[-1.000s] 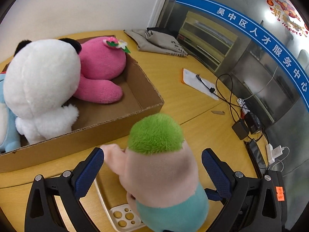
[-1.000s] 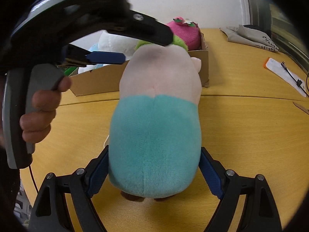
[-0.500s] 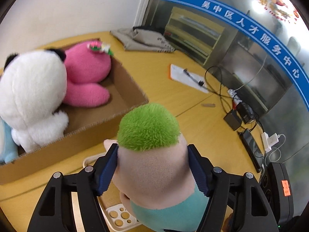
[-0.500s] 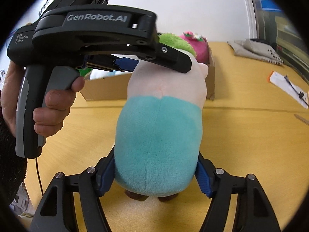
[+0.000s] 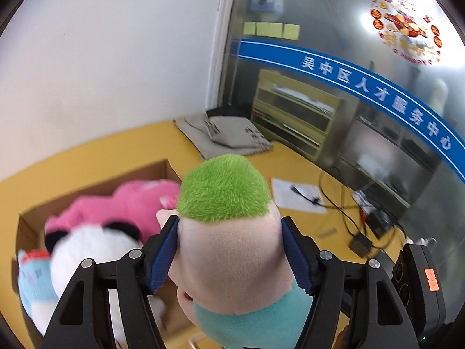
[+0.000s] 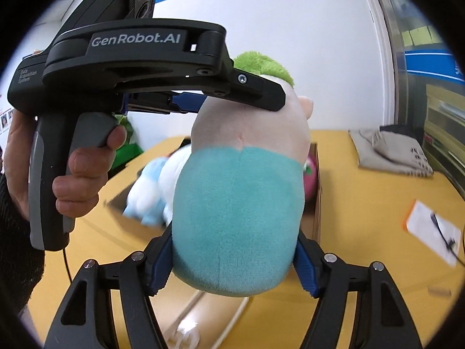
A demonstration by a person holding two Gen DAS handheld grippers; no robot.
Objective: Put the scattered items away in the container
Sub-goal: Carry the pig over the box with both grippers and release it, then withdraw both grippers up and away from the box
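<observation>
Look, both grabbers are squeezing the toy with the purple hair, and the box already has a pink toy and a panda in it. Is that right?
Almost. The toy's hair is green, not purple, as the left wrist view shows. The rest holds: the left gripper squeezes its head, the right gripper squeezes its teal bottom, and the box holds a pink toy and a panda.

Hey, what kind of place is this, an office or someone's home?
Most likely an office or public service centre, not a home. A glass partition carries a blue banner with Chinese lettering reading as a talent service centre, sticky notes are stuck above it, and paperwork and cables lie on the yellow table.
</observation>
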